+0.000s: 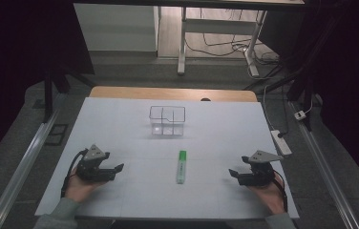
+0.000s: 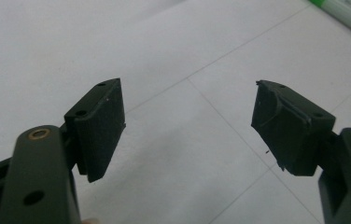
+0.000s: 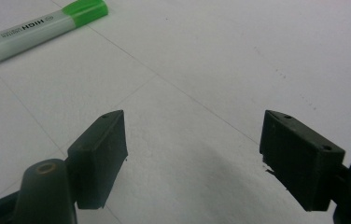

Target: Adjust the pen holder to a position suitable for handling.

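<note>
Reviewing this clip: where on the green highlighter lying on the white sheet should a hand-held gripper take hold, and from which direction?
Grip the highlighter across its pale barrel near mid-length, coming down from above with the jaws on its two long sides. It lies flat, its long axis running away from the person, green cap at the far end, with bare white sheet on both sides. Either open gripper, left or right, looks about equally well placed.

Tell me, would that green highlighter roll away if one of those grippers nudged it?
Probably somewhat: the highlighter lies flat on the smooth white table, and its body looks rounded. It looks like stiff plastic, so it should not bend. Being small, it is likely light and may skid.
</note>
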Motion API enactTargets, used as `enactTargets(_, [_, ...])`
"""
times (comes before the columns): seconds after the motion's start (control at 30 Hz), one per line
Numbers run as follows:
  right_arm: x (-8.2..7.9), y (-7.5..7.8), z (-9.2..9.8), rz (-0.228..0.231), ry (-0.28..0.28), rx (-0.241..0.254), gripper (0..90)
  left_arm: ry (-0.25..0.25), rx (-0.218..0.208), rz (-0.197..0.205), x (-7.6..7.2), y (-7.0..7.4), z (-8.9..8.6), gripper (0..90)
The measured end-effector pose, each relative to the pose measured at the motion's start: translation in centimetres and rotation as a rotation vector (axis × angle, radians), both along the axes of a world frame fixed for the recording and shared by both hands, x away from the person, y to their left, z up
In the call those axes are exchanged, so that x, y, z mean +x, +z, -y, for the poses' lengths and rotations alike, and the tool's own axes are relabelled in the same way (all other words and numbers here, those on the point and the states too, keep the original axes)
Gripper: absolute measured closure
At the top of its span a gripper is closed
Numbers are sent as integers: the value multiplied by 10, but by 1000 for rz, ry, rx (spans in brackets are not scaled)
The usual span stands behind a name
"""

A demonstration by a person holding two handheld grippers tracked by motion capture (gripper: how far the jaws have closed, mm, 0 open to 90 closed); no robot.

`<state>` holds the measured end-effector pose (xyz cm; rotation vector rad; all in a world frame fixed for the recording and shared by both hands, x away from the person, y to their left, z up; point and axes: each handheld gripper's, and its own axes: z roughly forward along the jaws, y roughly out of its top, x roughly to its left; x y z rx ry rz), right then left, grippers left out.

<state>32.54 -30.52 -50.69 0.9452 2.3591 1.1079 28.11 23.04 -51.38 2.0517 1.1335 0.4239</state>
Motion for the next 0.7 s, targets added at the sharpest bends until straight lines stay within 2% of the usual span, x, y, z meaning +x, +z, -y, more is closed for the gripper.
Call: enactTargets(0.7, [1, -2, 0, -14, 1, -13, 234, -23, 34, -12, 31, 11, 15, 260])
